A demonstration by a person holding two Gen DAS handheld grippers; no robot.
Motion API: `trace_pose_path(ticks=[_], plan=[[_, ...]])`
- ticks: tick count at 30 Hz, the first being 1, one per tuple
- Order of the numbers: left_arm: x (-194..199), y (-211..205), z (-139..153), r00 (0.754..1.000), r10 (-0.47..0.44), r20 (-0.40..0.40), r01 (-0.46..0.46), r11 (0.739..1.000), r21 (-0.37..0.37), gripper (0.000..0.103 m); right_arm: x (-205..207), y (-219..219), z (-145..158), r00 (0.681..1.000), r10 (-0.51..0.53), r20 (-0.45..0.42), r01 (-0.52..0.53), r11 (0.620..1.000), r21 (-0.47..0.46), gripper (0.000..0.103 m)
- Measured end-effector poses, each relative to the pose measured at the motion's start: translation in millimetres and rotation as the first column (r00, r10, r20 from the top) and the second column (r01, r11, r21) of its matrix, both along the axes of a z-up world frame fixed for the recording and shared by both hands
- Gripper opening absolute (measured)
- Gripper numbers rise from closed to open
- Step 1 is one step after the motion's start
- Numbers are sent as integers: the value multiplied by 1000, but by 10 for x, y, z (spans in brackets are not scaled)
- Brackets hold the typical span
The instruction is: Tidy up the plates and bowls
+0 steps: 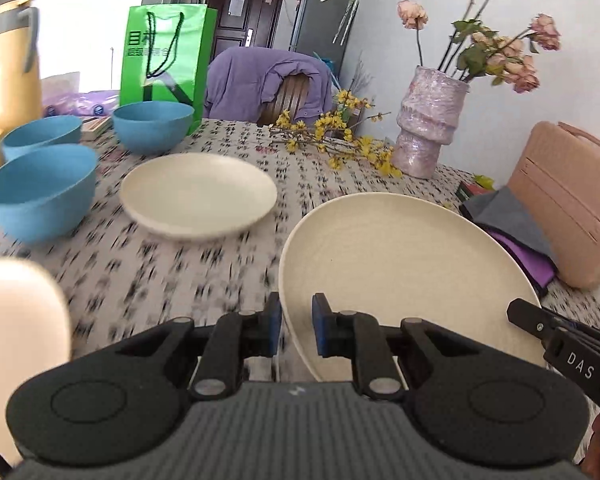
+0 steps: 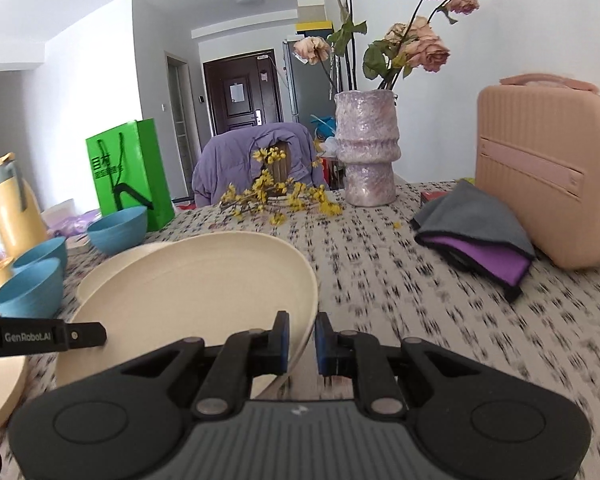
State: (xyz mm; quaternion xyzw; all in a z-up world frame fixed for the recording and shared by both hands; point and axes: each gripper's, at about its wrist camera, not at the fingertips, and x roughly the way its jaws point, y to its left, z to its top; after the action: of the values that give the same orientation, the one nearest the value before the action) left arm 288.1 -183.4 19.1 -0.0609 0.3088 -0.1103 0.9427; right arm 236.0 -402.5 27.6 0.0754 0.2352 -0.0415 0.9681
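Note:
A large cream plate (image 1: 400, 272) (image 2: 196, 292) hangs tilted above the patterned tablecloth (image 1: 172, 272), held from both sides. My left gripper (image 1: 296, 320) is shut on its left rim; its tip also shows in the right wrist view (image 2: 100, 334). My right gripper (image 2: 302, 340) is shut on the opposite rim, and its tip shows in the left wrist view (image 1: 518, 314). A second cream plate (image 1: 198, 194) (image 2: 116, 264) lies flat on the table beyond. Three blue bowls (image 1: 40, 196) (image 1: 42, 134) (image 1: 152, 126) stand at the left.
At the back stand a green paper bag (image 1: 164, 56), a purple vase (image 1: 428, 120) with dried roses, and yellow flower sprigs (image 1: 332, 140). A pink case (image 1: 568, 200) and folded cloths (image 2: 476, 236) sit right. A yellow flask (image 1: 8, 64) stands left. A blurred cream object (image 1: 20, 320) lies near left.

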Motion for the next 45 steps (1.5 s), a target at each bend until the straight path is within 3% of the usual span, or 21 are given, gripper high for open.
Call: trace_pose_path(ticks=[8, 12, 15, 32, 38, 45], plan=[[-811, 95, -203, 1000, 0, -13, 0, 1000, 28, 17, -871, 200, -148, 1000, -17, -21, 17, 1000, -16, 13], [-991, 167, -333, 998, -2, -60, 4, 1000, 23, 17, -1111, 291, -227, 999, -16, -33, 15, 999, -34, 13], [-1060, 197, -336, 999, -3, -48, 4, 1000, 27, 17, -1155, 316, -261, 999, -18, -42, 17, 999, -30, 13], [-1144, 390, -263, 999, 48, -10, -48, 999, 19, 17, -1063, 498, -181, 999, 14, -36, -16, 998, -54, 13], [-1160, 692, -204, 990, 138, 16, -138, 990, 5, 17, -896, 782, -139, 995, 92, -35, -94, 993, -71, 13], [-1159, 1186, -171, 961, 275, 16, -274, 962, -14, 17, -638, 1270, -115, 975, 216, -46, -219, 973, -74, 14]])
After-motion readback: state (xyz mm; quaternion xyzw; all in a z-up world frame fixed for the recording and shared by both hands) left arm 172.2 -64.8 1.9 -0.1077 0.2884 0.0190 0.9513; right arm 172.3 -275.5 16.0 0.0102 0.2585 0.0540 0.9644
